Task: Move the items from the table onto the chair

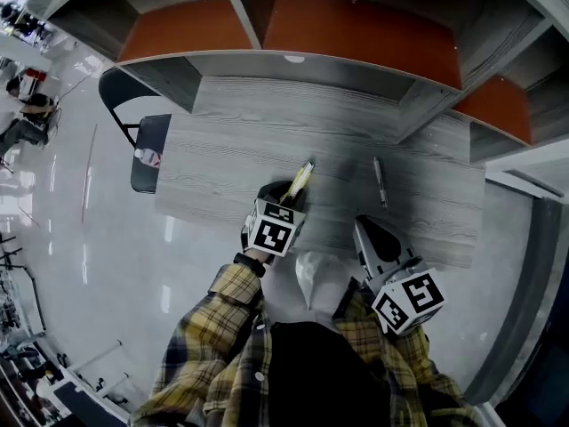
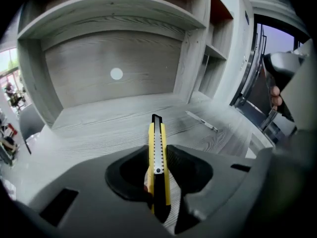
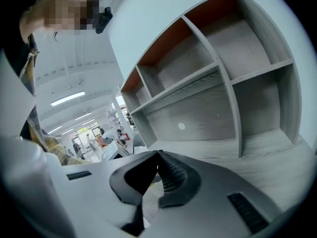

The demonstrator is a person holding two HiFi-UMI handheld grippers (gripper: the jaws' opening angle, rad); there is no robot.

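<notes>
- My left gripper [image 2: 158, 175] is closed partway on a yellow knife [image 2: 157, 143]. It pinches the knife near its tail, and most of the knife pokes out past the tips and looks clear of the tabletop [image 1: 231, 149].
- With so short a hold, a quick swing could make the knife pivot or slip out.
- The chair [image 1: 147, 181] stands at 9 o'clock from the knife and already carries a small item. A careless drop could bounce off the seat.
- My right gripper [image 3: 157, 155] is shut on nothing.
- The pen [image 1: 380, 182] lies at 3 o'clock from the knife, and my right arm could nudge it.
</notes>
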